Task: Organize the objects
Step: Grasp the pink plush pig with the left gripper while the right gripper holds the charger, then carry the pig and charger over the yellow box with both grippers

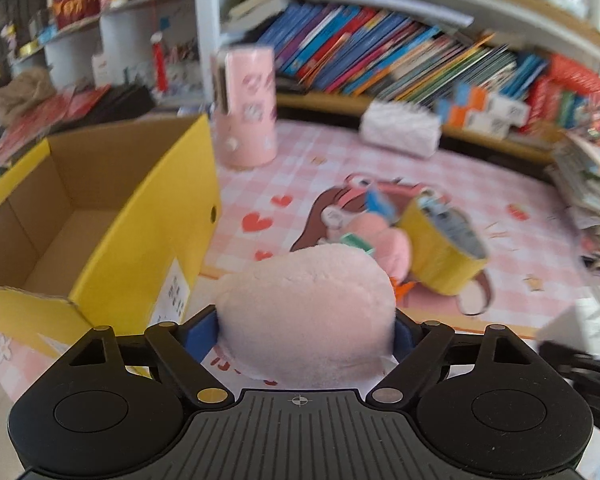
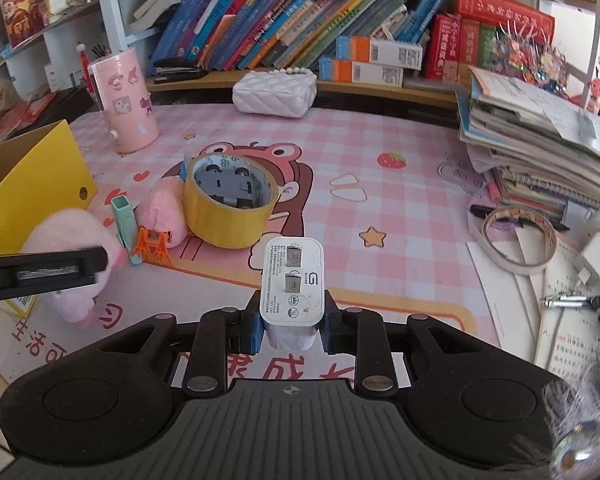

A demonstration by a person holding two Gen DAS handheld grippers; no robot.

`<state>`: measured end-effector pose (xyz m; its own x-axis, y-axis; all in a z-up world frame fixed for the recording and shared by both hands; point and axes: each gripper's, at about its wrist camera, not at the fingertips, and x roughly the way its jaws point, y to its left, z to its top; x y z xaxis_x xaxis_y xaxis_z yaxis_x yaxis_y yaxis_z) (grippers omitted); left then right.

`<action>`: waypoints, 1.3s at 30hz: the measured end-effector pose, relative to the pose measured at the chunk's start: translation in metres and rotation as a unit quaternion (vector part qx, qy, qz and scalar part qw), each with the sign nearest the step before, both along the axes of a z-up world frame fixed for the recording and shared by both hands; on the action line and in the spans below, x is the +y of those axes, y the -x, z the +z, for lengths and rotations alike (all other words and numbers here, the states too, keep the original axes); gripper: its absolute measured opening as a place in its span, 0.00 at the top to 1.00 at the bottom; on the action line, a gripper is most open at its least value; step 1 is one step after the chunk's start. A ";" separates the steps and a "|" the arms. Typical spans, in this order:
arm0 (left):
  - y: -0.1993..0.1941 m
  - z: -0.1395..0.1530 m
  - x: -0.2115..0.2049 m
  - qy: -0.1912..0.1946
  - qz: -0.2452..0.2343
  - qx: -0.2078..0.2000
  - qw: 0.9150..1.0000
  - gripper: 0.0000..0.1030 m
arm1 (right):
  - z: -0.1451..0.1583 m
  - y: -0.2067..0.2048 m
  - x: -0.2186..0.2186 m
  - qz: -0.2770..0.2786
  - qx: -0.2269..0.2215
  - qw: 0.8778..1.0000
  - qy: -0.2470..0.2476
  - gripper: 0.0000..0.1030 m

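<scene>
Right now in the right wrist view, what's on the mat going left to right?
yellow box → pink plush in the left gripper → green clip → yellow tape roll → white charger in the right gripper → book stack

Child's home study: bookshelf, cartoon desk mat.

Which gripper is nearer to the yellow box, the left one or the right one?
Left. The left gripper, holding the pink plush, is right beside the yellow box. The right gripper, holding the white charger, is farther away.
</scene>
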<state>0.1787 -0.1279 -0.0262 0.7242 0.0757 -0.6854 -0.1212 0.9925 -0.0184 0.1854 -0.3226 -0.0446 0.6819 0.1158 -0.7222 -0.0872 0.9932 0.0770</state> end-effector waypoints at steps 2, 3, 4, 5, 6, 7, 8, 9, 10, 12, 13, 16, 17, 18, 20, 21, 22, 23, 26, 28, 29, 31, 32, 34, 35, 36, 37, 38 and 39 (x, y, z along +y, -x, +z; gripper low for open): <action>0.009 0.005 0.002 0.008 -0.009 -0.007 1.000 0.18 | -0.001 0.002 0.004 -0.003 0.006 1.000 0.000 0.76; 0.013 0.006 0.004 0.012 -0.013 -0.008 1.000 0.18 | -0.001 0.004 0.007 -0.004 0.008 1.000 0.000 0.76; 0.017 0.006 0.007 0.016 -0.017 -0.009 1.000 0.18 | -0.001 0.006 0.010 -0.004 0.009 1.000 0.001 0.76; 0.021 0.006 0.009 0.018 -0.020 -0.009 1.000 0.18 | 0.000 0.009 0.013 -0.004 0.009 1.000 0.002 0.76; 0.025 0.006 0.012 0.020 -0.023 -0.008 1.000 0.18 | 0.001 0.012 0.017 -0.004 0.008 1.000 0.002 0.76; 0.028 0.006 0.016 0.023 -0.025 -0.009 0.999 0.18 | 0.002 0.015 0.021 -0.002 0.007 1.000 0.003 0.76; 0.033 0.007 0.021 0.026 -0.027 -0.010 0.999 0.18 | 0.003 0.019 0.026 -0.001 0.006 1.000 0.004 0.76; 0.037 0.008 0.025 0.028 -0.028 -0.013 0.999 0.18 | 0.004 0.022 0.030 0.000 0.005 1.000 0.005 0.76; 0.042 0.009 0.029 0.031 -0.030 -0.016 0.999 0.18 | 0.006 0.026 0.035 0.000 0.003 1.000 0.006 0.76; 0.051 0.013 0.039 0.035 -0.035 -0.022 0.999 0.18 | 0.009 0.034 0.044 0.000 0.002 1.000 0.007 0.76; 0.056 0.014 0.044 0.036 -0.037 -0.025 0.998 0.18 | 0.010 0.038 0.050 -0.001 0.002 1.000 0.007 0.76; 0.073 0.019 0.060 0.036 -0.042 -0.036 0.998 0.18 | 0.013 0.051 0.068 0.002 0.001 1.000 0.007 0.76; 0.078 0.020 0.066 0.037 -0.042 -0.037 0.998 0.18 | 0.014 0.057 0.076 0.003 0.001 1.000 0.007 0.76; 0.084 0.020 0.074 0.037 -0.041 -0.037 0.998 0.18 | 0.014 0.062 0.084 0.005 0.000 1.000 0.007 0.76; 0.096 0.021 0.091 0.038 -0.033 -0.036 0.998 0.18 | 0.016 0.072 0.100 0.010 0.000 1.000 0.007 0.76; 0.101 0.021 0.098 0.039 -0.029 -0.036 0.998 0.18 | 0.017 0.078 0.110 0.014 0.000 1.000 0.007 0.76; 0.107 0.022 0.107 0.040 -0.025 -0.035 0.998 0.18 | 0.017 0.083 0.118 0.019 0.001 1.000 0.007 0.76; 0.113 0.022 0.116 0.039 -0.021 -0.035 0.998 0.18 | 0.018 0.088 0.127 0.023 0.003 1.000 0.007 0.76; 0.130 0.022 0.141 0.039 -0.009 -0.030 0.999 0.18 | 0.016 0.103 0.154 0.038 0.009 0.999 0.003 0.76; 0.140 0.022 0.156 0.038 -0.002 -0.027 0.999 0.18 | 0.016 0.113 0.171 0.045 0.012 0.999 -0.002 0.76; 0.145 0.022 0.163 0.036 0.001 -0.027 0.999 0.18 | 0.016 0.117 0.179 0.048 0.013 0.999 -0.005 0.76; 0.154 0.024 0.175 0.033 0.006 -0.028 0.999 0.18 | 0.015 0.126 0.193 0.054 0.013 0.998 -0.010 0.76; 0.160 0.023 0.182 0.031 0.007 -0.028 0.999 0.18 | 0.014 0.130 0.200 0.056 0.014 0.998 -0.012 0.76; 0.167 0.023 0.191 0.027 0.009 -0.029 0.999 0.18 | 0.013 0.138 0.212 0.060 0.016 0.998 -0.016 0.76; 0.171 0.023 0.196 0.026 0.010 -0.029 0.999 0.18 | 0.012 0.141 0.219 0.062 0.017 0.998 -0.018 0.76; 0.175 0.023 0.201 0.025 0.011 -0.028 0.999 0.18 | 0.011 0.145 0.224 0.063 0.017 0.998 -0.019 0.76; 0.178 0.022 0.204 0.024 0.012 -0.028 0.999 0.18 | 0.010 0.149 0.229 0.064 0.017 0.998 -0.020 0.76; 0.182 0.021 0.208 0.024 0.012 -0.027 0.999 0.18 | 0.010 0.152 0.234 0.065 0.017 0.997 -0.022 0.76; 0.185 0.021 0.212 0.023 0.013 -0.026 0.999 0.18 | 0.009 0.156 0.239 0.066 0.017 0.997 -0.023 0.76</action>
<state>-0.0061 0.0842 -0.0053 0.7568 0.0635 -0.6506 -0.1440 0.9870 -0.0711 0.0295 -0.0838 -0.0356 0.6340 0.2363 -0.7363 -0.2130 0.9687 0.1275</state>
